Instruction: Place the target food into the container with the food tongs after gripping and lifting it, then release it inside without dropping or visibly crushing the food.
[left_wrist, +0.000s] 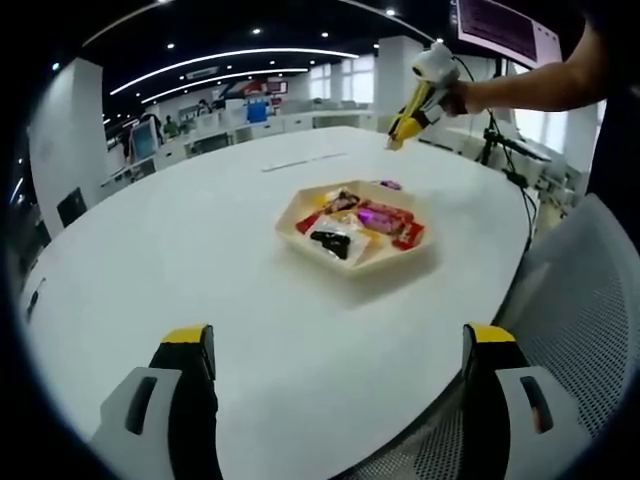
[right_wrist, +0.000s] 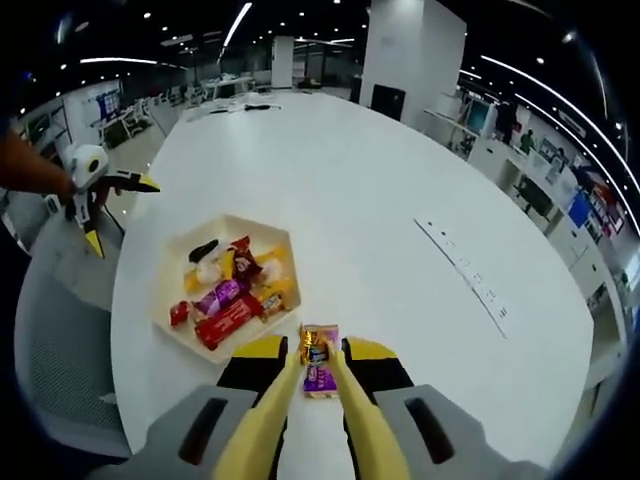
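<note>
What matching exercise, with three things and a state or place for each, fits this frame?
Things:
1. purple snack packet
2. hexagonal tray
3. left gripper

States or places:
A. open, with nothing between its jaws
B. holds assorted wrapped snacks
C. on the white table, between the tips of the yellow tongs

Pairs: 1-C, 2-B, 3-A

**Colours on the table**

The table is white. The tray is cream, with red, purple, black and yellow snacks. The packet is purple. The tongs are yellow. Each claw has yellow tips.
</note>
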